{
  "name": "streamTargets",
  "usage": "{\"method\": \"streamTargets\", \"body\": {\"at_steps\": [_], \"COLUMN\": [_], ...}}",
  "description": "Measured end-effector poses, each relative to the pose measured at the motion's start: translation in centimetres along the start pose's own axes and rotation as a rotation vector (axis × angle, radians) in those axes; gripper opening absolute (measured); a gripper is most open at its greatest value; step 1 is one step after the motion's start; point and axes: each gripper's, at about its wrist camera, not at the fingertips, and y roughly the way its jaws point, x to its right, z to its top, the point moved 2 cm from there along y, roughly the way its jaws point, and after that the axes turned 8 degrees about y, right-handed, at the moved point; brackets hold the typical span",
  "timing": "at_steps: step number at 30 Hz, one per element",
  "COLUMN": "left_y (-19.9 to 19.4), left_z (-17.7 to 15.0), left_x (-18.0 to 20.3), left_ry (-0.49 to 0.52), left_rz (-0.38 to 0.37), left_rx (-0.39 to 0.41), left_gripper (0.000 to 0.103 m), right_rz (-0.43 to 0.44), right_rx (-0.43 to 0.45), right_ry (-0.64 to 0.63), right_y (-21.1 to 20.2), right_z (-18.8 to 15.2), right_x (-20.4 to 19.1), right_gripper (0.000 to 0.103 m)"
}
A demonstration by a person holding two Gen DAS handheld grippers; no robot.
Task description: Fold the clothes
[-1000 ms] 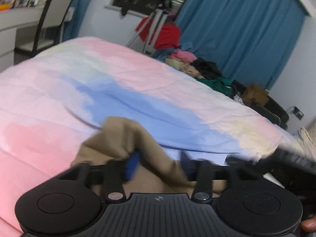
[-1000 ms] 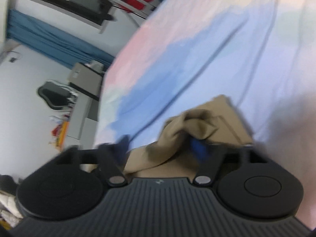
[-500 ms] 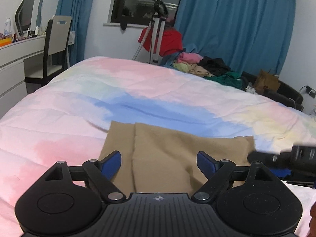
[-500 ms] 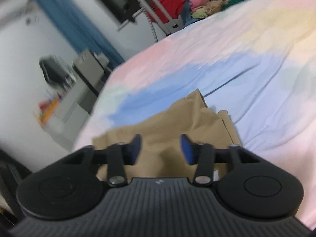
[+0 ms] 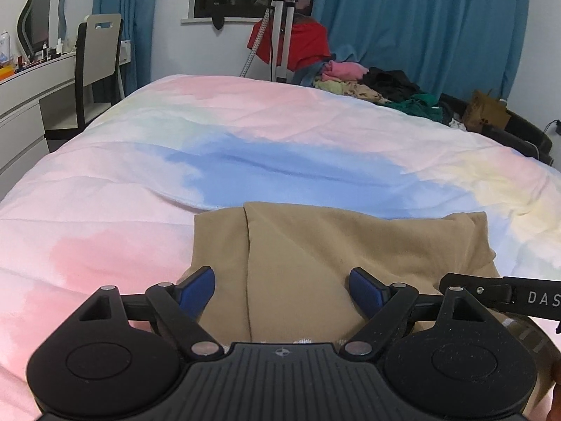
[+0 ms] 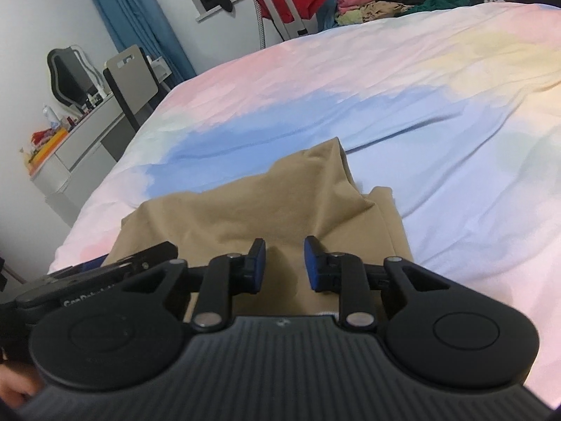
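— Tan, soft and matte, your garment (image 5: pixel 315 245) lies on the bed (image 5: pixel 245 133) in a rough rectangle, its long side running left to right across your left camera's view. One straight fold edge crosses it from the far side toward you, left of centre.

— And the right end?

— Less tidy. From your right camera the cloth (image 6: pixel 280 203) rises into a loose peak at its far corner, with a narrow flap lying beside it on the right. The knit looks smooth, with only shallow creases.

— My grippers?

— Your left gripper (image 5: pixel 282 289) is spread wide, and it opened further within the last second; the blue pads (image 5: pixel 196 286) stand apart above the cloth's near edge and nothing is pinched. Your right gripper (image 6: pixel 283 263) has just been closing: the jaws are narrow but a gap remains. Cloth shows behind that gap, yet I cannot tell whether the pads (image 6: pixel 313 263) touch it.

— Around it?

— The bed cover is wrinkled cotton in pink, blue and pale yellow patches. Beyond the far edge sits a heap of clothes (image 5: pixel 378 86) in pink, black and green, a tripod (image 5: pixel 280 24) draped in red, and blue curtains (image 5: pixel 420 17). A white desk (image 5: pixel 24 91) and chair (image 5: pixel 96 56) stand at the left.
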Motion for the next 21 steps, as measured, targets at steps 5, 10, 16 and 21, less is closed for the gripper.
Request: {"method": "streamTargets", "body": {"at_steps": [5, 10, 16, 21], "left_y": [-3.5, -7.2, -6.3, -5.1], "left_z": [-0.3, -1.3, -2.8, -3.3], "left_x": [0.8, 2.3, 3.0, 1.7], "left_ry": [0.010, 0.080, 0.137, 0.056], "left_rz": [-0.012, -0.047, 0.044, 0.016], "left_rx": [0.046, 0.092, 0.039, -0.013], "left_gripper": [0.085, 0.086, 0.092, 0.094], "right_rz": [0.002, -0.023, -0.088, -0.107], "right_rx": [0.042, 0.078, 0.051, -0.006], "right_ry": [-0.022, -0.093, -0.064, -0.023], "right_y": [-3.2, -5.9, -5.2, -3.3], "right_z": [-0.6, -2.1, -3.1, -4.0], "right_x": [-1.3, -2.7, -1.8, -0.7], "right_gripper": [0.029, 0.029, 0.030, 0.028]}}
